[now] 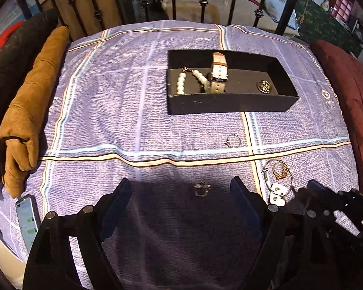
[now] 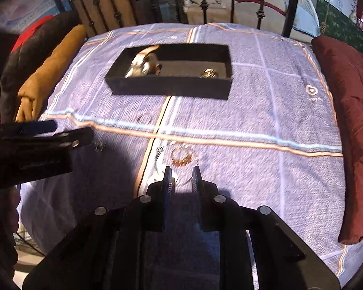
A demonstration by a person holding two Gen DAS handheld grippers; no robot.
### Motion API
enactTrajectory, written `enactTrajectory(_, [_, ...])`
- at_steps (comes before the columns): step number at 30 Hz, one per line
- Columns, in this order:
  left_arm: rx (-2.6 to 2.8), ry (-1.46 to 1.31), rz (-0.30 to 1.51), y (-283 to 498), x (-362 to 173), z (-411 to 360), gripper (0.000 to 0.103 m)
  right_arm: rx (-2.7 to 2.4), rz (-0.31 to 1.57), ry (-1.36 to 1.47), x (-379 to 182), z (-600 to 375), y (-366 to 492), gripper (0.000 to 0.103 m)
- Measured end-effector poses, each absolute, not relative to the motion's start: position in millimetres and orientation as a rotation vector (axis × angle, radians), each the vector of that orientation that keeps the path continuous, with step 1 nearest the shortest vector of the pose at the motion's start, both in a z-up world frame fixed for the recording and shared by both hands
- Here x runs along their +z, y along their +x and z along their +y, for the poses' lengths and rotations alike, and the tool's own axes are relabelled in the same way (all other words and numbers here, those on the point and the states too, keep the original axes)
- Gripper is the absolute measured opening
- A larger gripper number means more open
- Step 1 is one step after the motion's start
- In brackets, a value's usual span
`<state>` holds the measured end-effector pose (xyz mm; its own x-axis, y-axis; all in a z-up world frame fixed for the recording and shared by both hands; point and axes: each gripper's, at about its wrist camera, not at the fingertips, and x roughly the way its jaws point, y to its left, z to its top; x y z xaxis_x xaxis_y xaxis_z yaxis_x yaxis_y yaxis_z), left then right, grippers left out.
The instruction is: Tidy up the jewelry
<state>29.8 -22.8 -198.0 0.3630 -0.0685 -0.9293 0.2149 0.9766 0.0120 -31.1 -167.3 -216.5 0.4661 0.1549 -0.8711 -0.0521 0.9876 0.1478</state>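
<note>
My left gripper (image 1: 180, 188) is the closest thing to me, and its jaws are wide open with nothing held in them. Just past the tips, in the shadow on the purple checked blanket (image 1: 109, 111), lies a small dark charm (image 1: 201, 189), sitting between the two fingers but not touched by them. My right gripper (image 2: 182, 171) has its jaws close together with only a thin gap, and I see nothing pinched between them. It points down at a little pile just ahead: a thin wire hoop (image 1: 278, 178) with a gold ring piece (image 1: 280, 171) inside it, and a white card of earrings (image 1: 278, 193) beside that. The right wrist picture is blurry, so I cannot say if the tips touch the pile. A bit farther out, a thin silver ring (image 1: 233, 141) lies alone on the blanket, near the crossing stripes. Farther still is the black box (image 1: 230, 101), where the jewelry should go. Inside it I can see a pearl bracelet (image 1: 181, 82), a watch with a pale strap (image 1: 219, 68) and a round gold piece (image 1: 264, 86). So I think the job is about half done: three things are in the box, and the charm, the hoop pile and the silver ring are still out on the blanket. To the far left lie a brown coat (image 1: 31, 111) and a phone (image 1: 27, 217), and a red pillow (image 2: 351, 120) sits on the right.
</note>
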Motion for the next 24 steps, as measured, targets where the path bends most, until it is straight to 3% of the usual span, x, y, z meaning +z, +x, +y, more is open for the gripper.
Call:
enactTrajectory(21, [-0.153, 0.178, 1.29, 39.1, -246.2, -35.2, 0.084, 0.102, 1.089, 0.055, -246.8, -159.5, 0.3, 0.019])
enactTrajectory(24, [-0.171, 0.174, 1.275, 40.0, -240.4, -36.5, 0.058, 0.119, 1.087, 0.072, -244.8, -161.2, -0.5, 0.01])
